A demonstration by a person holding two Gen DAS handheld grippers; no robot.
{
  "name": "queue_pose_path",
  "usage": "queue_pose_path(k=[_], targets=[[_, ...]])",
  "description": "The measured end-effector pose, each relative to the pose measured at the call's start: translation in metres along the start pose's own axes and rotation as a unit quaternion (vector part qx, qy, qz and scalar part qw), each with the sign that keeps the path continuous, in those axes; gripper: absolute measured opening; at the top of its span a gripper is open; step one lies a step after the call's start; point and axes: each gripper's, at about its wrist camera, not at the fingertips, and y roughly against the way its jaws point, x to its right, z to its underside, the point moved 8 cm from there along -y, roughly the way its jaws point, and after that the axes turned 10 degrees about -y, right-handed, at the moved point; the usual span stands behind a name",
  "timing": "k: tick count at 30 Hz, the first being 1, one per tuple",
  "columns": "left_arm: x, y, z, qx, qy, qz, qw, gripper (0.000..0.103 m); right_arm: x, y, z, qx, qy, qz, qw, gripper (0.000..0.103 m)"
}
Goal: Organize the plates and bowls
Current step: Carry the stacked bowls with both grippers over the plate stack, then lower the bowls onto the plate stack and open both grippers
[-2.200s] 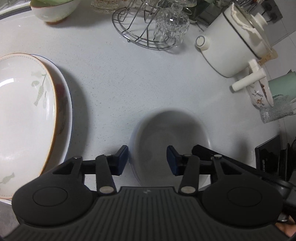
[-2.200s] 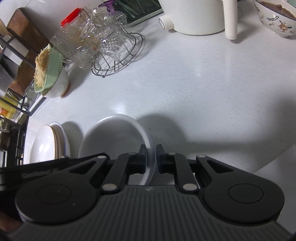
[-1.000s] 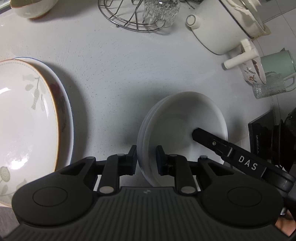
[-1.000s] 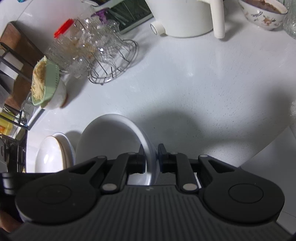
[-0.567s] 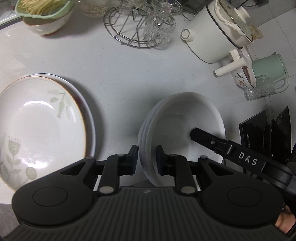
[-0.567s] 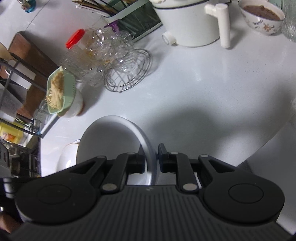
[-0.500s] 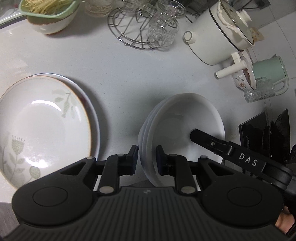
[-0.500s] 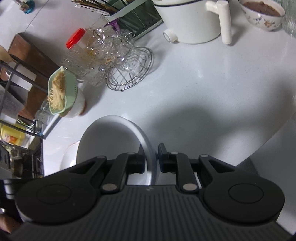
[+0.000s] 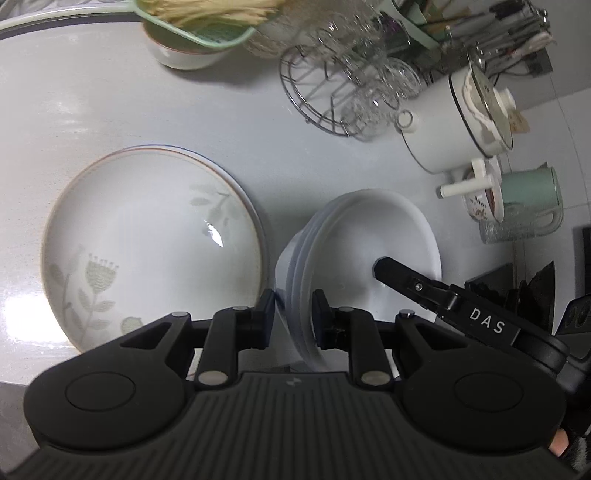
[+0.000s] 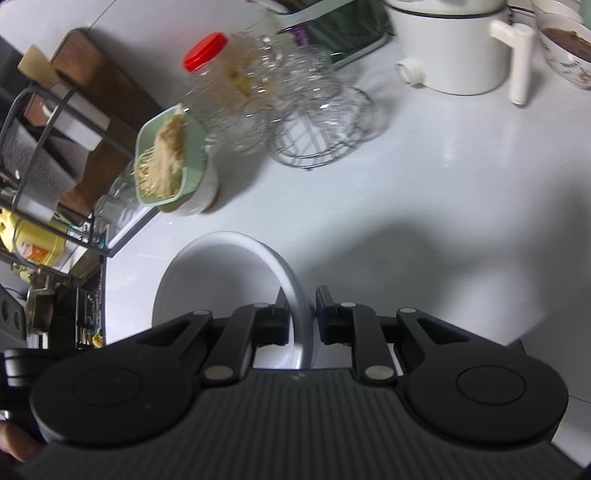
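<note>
Two claws on one load: my left claw (image 9: 293,314) is clamped on the near rim of the stacked white bowls (image 9: 369,236), and my right claw (image 10: 301,317) pinches the opposite rim. The stack seems to ride clear of the bench (image 9: 110,110), just right of the flowered plates (image 9: 147,236), though I can't be sure it's lifted. To do this well I'd keep both claws level and moving together, so the nested bowls don't slide apart. I'd judge the rims slick, so no twisting. Beyond the plates sits a noodle strainer (image 9: 199,22); the glass rack (image 9: 351,92) and white pot (image 9: 461,122) crowd the far side, so I'd stay low and near.
</note>
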Motion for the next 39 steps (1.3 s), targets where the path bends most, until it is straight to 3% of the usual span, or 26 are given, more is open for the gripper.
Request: queue_pose_path(k=[9,18,31,36,39], targets=[[-0.046,0.026,-0.001,0.043,0.046,-0.004,0.998,0.024,-0.046,-0.024,0.011,-0.021,0.041,-0.013,0.999,0.018],[-0.091,0.025,0.009,0.063,0.087,-0.032,0.9937,0.024,-0.071,-0.063,0.032,-0.072,0.081,-0.004,0.994,0.018],[-0.128,0.006,0.018,0.039,0.1,-0.07,0.9917,0.03,-0.089,-0.112,0.062,-0.13,0.129,0.037,0.982,0.019],[-0.134,0.004,0.018,0.027,0.092,-0.057,0.9938,0.031,-0.089,-0.116,0.065,-0.131,0.126,0.05,0.982,0.018],[-0.135,0.007,0.015,0.029,0.081,-0.046,0.9953,0.04,-0.089,-0.113,0.066,-0.121,0.119,0.062,0.984,0.018]])
